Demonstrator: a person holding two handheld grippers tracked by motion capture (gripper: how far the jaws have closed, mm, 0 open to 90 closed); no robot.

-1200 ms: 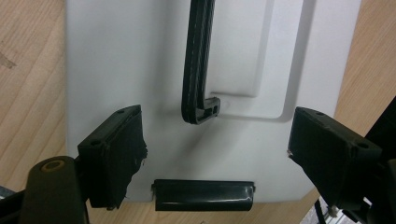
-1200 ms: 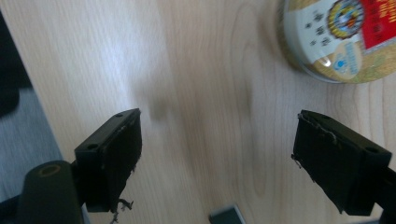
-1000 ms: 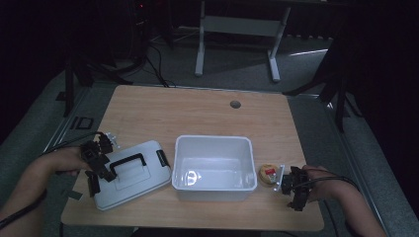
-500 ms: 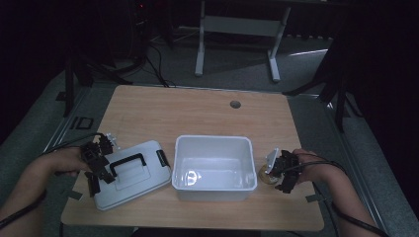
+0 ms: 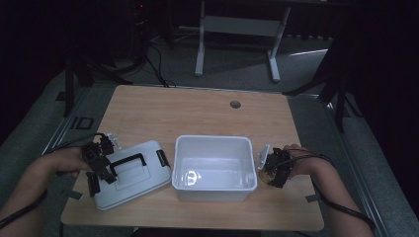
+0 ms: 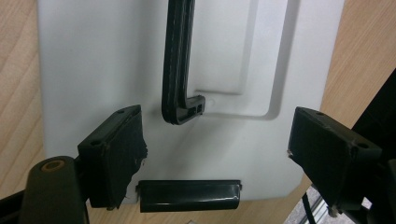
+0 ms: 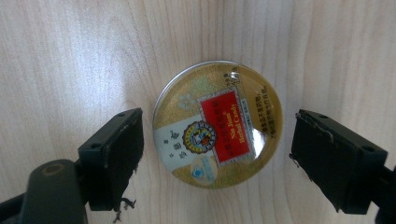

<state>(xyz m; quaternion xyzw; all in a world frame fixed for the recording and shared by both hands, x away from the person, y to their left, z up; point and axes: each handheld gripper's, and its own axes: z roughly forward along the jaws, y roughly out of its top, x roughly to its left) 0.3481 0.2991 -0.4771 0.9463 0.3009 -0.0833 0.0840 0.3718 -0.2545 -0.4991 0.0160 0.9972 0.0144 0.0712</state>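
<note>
1. A light wooden table [image 5: 197, 113] stood in a dim room, with a white open bin [image 5: 214, 168] near its front edge, about in the middle.
2. Just left of the bin a white lid [image 5: 131, 173] lay flat on the table, turned at a slant, with a black handle [image 5: 127, 163] across its top and a black latch [image 5: 162, 158] at the end nearest the bin.
3. The left gripper [image 5: 99, 165] hung over the left end of the lid, held by the person's left hand [image 5: 64, 162].
4. In the left gripper view its two black jaws stood wide apart and held nothing; between them lay the end of the handle [image 6: 180, 65] and, lower down, another black latch [image 6: 189, 196] at the lid's [image 6: 93, 60] edge.
5. The right gripper [image 5: 274, 167] was just right of the bin, close to its wall, held by the person's right hand [image 5: 301, 160].
6. In the right gripper view its jaws were spread wide on either side of a round gold tin [image 7: 217, 124] with a red label, which lay flat on the table [image 7: 70, 56].
7. Neither jaw touched the tin; a gap of bare wood showed on each side.
8. In the high view the tin was mostly hidden under the right gripper.
</note>
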